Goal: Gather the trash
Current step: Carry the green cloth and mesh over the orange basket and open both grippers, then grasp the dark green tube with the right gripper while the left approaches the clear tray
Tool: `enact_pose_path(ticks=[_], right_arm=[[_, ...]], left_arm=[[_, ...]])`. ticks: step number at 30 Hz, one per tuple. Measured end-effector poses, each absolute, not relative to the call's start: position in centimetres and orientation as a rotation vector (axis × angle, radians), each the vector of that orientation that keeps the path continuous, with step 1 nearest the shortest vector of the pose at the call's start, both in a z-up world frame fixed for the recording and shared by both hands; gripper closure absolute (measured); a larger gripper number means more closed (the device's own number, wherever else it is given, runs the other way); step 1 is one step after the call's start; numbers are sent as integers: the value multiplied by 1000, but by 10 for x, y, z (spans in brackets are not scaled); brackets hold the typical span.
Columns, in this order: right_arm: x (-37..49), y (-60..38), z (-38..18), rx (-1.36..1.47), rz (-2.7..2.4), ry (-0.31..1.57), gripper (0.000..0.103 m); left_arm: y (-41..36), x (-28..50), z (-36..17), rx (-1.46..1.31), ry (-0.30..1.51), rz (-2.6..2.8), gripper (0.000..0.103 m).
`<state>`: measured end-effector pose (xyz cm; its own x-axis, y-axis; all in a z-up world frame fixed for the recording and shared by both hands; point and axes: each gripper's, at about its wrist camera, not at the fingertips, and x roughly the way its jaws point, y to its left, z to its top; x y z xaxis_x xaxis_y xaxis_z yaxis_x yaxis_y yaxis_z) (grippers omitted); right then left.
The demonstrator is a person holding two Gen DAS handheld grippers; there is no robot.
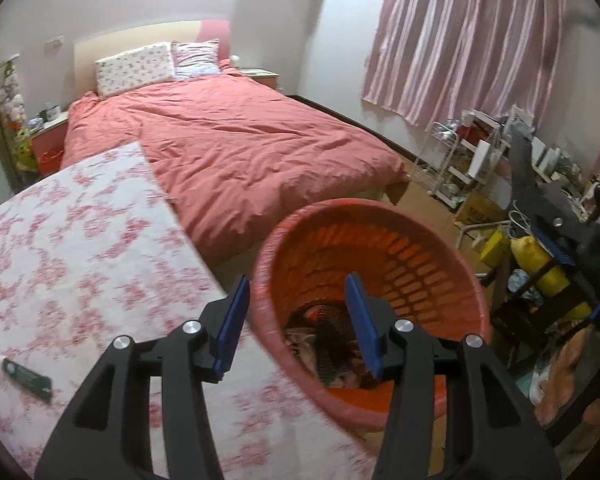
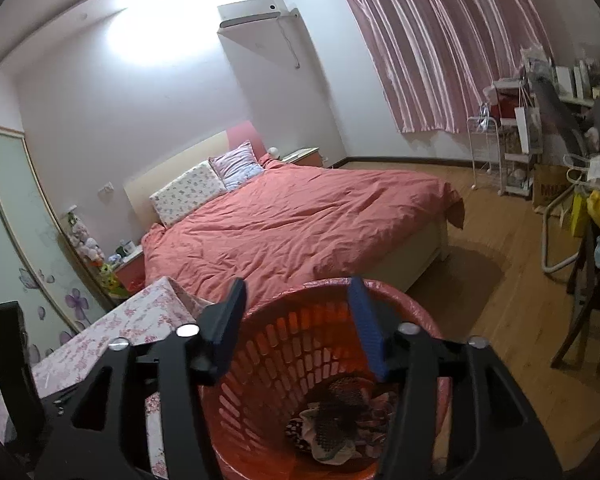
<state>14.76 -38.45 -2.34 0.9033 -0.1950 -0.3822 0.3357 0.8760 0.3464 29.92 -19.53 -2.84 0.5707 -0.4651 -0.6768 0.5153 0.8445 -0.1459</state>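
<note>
Across the room from us stands the bed [image 1: 236, 144] under a salmon-pink duvet, two pillows [image 1: 134, 67] at its head, with pink striped curtains [image 1: 460, 36] on the wall to the right and a cluttered white rack [image 1: 452, 160] beneath them. Nearer, on the left, we see the worktop [image 1: 72, 248] covered in a cloth of pink flowers; a small dark green tube [image 1: 27, 378] lies on it near the left edge of the left wrist view. Just beside the worktop's corner stands the red slotted basket [image 1: 420, 264], lined at the rim with thin red plastic. At its bottom lies the trash [image 2: 336, 428]: crumpled wrappers and a dark netted piece. Our left claw [image 1: 296, 324] hangs over the basket's near rim, one blue pad [image 1: 230, 328] outside the wall, the other above the inside, jaws parted about halfway and gripping nothing. Our right claw [image 2: 300, 328] hovers over the basket's mouth, jaws likewise apart and empty.
</note>
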Motion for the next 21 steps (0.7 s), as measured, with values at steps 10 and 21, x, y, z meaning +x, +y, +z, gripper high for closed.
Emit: enact_pose_path(ticks=[10, 21], right_arm=[[172, -331, -23, 319, -128, 435, 39], [219, -196, -44, 176, 166, 597, 39]], left_arm=[[-87, 289, -21, 76, 737, -357, 43], [79, 278, -25, 24, 730, -27, 37]])
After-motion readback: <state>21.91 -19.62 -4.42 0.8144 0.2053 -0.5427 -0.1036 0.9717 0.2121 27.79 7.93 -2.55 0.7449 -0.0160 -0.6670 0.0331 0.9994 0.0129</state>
